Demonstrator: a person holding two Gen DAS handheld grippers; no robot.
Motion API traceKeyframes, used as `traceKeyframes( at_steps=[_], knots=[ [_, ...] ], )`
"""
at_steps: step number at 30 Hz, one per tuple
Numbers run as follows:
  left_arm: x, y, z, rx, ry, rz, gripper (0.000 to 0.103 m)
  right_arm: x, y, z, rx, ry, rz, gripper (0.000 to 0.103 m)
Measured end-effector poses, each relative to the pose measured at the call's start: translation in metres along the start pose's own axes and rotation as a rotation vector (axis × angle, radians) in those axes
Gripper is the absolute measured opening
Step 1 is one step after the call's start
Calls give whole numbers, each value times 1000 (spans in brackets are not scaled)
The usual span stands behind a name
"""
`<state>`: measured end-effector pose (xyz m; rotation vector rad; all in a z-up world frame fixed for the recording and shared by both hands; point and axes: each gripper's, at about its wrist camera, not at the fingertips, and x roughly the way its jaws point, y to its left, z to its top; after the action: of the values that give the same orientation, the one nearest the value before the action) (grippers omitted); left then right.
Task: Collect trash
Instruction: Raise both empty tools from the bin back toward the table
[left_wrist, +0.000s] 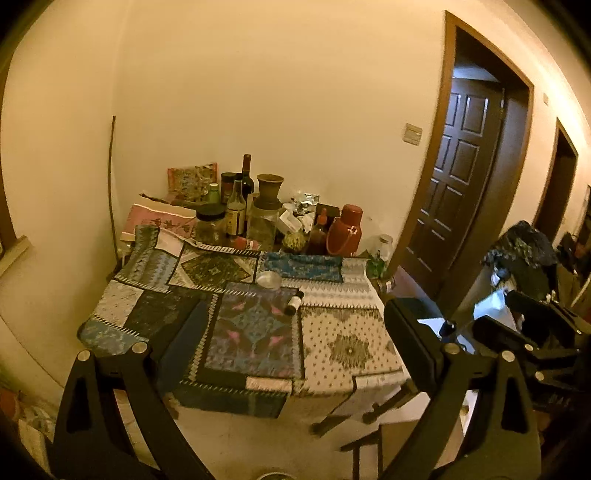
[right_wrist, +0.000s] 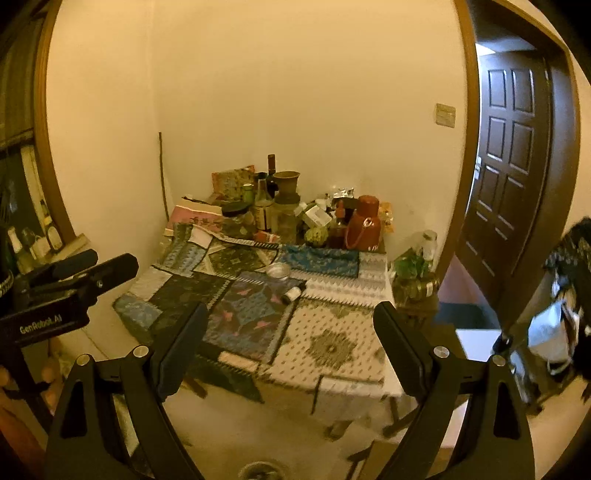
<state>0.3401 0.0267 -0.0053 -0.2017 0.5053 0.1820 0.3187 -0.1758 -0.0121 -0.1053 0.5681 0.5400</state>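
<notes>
A table under a patchwork cloth (left_wrist: 343, 347) (right_wrist: 328, 347) stands ahead in a corner. On its middle lie a small white-capped bottle (left_wrist: 294, 303) (right_wrist: 291, 293) on its side and a crumpled clear cup (left_wrist: 269, 279) (right_wrist: 277, 271). Crumpled foil (left_wrist: 304, 201) (right_wrist: 343, 192) lies among the bottles at the back. My left gripper (left_wrist: 295, 343) (right_wrist: 107, 264) is open and holds nothing, short of the table's near edge. My right gripper (right_wrist: 291, 332) (left_wrist: 509, 314) is open too, with nothing between its fingers, to the right of the left one.
Bottles, jars, a clay vase (left_wrist: 269, 190) and a red thermos (left_wrist: 345, 230) (right_wrist: 364, 223) crowd the table's back edge. A green glass piece (right_wrist: 412, 266) sits on a low stand by an open brown door (right_wrist: 509, 147). A white bag (right_wrist: 550, 332) hangs right.
</notes>
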Motion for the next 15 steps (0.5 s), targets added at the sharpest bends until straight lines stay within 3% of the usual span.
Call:
traceKeyframes(
  at_steps=[8,15],
  knots=[
    [57,-10,15,-11,34,38,96,46,-25,14,1,49,17,89],
    [114,11,30,2,86,48,96,106,-29,29,54,119,10,89]
  ],
)
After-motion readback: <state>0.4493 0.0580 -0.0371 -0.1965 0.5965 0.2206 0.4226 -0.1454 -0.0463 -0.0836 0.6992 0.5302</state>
